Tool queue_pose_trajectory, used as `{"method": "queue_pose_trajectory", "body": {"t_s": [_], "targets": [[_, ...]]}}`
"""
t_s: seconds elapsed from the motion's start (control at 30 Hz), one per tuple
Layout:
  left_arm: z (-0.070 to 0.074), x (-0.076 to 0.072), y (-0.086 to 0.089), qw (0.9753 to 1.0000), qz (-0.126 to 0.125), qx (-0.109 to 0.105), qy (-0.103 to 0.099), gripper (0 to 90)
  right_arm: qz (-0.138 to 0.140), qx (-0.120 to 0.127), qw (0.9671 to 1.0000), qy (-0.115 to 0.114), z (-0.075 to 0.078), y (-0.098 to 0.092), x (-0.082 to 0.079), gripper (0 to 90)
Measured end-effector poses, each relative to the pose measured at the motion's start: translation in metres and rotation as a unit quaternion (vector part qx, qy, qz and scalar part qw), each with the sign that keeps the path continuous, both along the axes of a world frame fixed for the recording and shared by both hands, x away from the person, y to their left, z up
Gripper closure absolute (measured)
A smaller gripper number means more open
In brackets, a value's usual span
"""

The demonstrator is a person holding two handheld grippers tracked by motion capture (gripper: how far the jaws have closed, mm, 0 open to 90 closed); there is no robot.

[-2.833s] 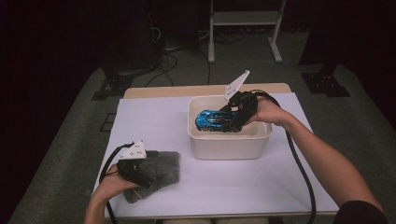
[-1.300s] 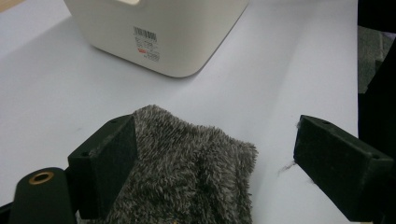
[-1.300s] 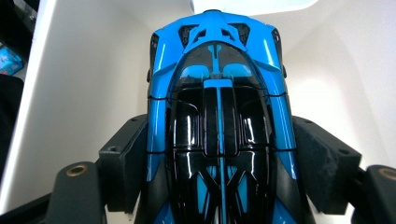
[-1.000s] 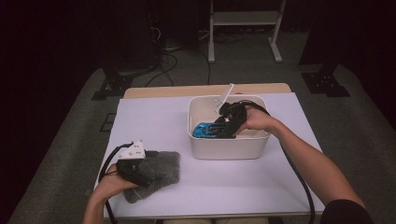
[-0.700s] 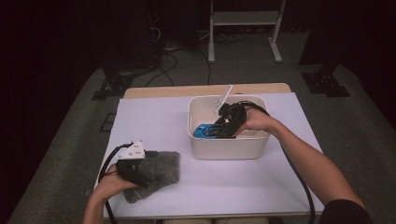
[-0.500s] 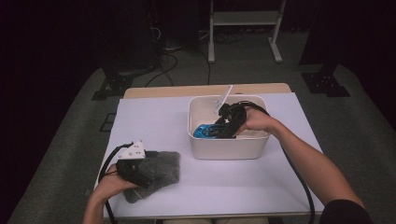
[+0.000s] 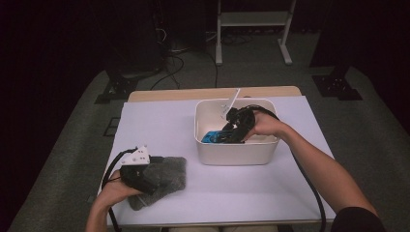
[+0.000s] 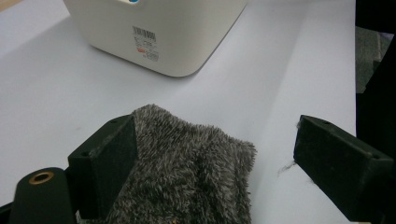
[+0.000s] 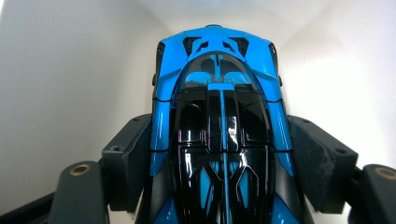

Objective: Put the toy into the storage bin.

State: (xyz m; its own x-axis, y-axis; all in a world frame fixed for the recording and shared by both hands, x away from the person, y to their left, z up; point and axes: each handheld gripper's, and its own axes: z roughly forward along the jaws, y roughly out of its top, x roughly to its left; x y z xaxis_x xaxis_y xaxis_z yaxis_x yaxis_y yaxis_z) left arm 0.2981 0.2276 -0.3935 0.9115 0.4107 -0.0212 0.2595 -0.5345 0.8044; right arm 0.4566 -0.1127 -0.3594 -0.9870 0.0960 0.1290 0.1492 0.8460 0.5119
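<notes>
Bearing an unreadable barcode label (image 8: 145, 43), bin (image 8: 187, 42).

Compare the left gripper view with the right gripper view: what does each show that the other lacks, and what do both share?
Left gripper view alone: a fuzzy grey cloth on the white table, between the left gripper's wide-apart jaws. Right gripper view alone: a glossy blue and black toy car, with the right gripper's jaws against its sides. Shared: the cream plastic bin, seen outside and inside.

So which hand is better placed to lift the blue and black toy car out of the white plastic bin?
Right: the right gripper has its jaws clamped on the blue and black toy car.
</notes>
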Motion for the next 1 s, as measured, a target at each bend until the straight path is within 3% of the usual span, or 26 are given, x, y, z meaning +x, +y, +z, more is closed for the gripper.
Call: {"method": "queue_pose_trajectory", "body": {"t_s": [0.5,0.63,0.8,1.0], "targets": [[0.001,-0.002,0.000,1.0000,-0.003,-0.003,-0.002,13.2,-0.010,-0.010,0.9996,0.023,-0.002,0.000,0.001,25.8],[0.001,-0.002,0.000,1.0000,-0.004,-0.002,-0.002,13.2,-0.017,0.024,0.9992,0.029,0.006,-0.003,0.002,31.1],[0.001,-0.003,0.000,1.0000,-0.003,0.000,-0.003,13.2,-0.021,0.015,0.9995,0.019,0.009,-0.006,0.000,29.3],[0.003,-0.006,0.002,1.0000,0.001,-0.003,-0.008,13.2,-0.037,0.030,0.9988,0.008,0.021,-0.017,-0.005,28.5]]}}
